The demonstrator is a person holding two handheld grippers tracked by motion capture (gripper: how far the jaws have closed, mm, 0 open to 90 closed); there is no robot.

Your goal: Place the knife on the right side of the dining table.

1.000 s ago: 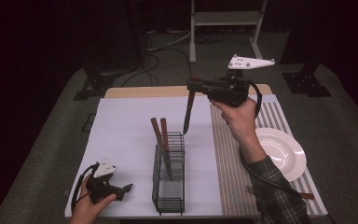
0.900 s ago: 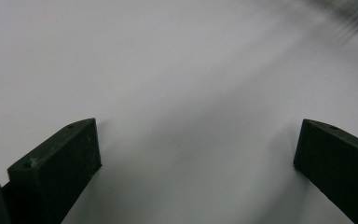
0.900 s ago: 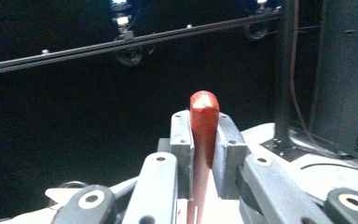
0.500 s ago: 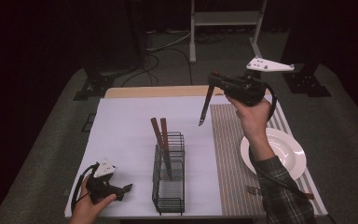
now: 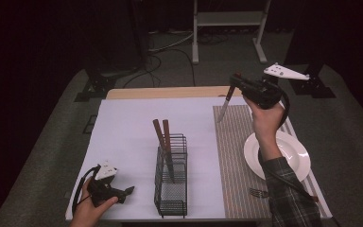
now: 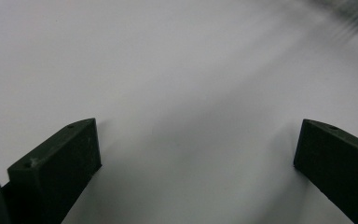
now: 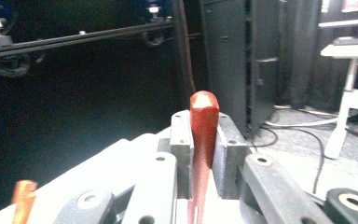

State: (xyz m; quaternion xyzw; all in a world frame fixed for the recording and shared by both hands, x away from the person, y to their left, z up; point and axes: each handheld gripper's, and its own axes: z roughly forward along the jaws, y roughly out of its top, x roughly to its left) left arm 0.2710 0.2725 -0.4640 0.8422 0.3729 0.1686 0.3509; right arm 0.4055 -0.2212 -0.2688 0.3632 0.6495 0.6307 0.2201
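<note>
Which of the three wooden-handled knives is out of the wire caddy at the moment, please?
The knife in the right claw, gripped by its handle, blade hanging down over the striped placemat. The other two knives stand blade-down in the wire caddy.

A black wire rack point(image 5: 171, 187) stands upright on the white table cover point(image 5: 123, 127) and holds two knives point(image 5: 163, 142) whose brown handles lean out above its top. To its right lies a striped placemat point(image 5: 234, 156). A white plate point(image 5: 295, 158) rests on the mat's right part, and a fork point(image 5: 260, 192) lies on the mat just in front of the plate.
</note>
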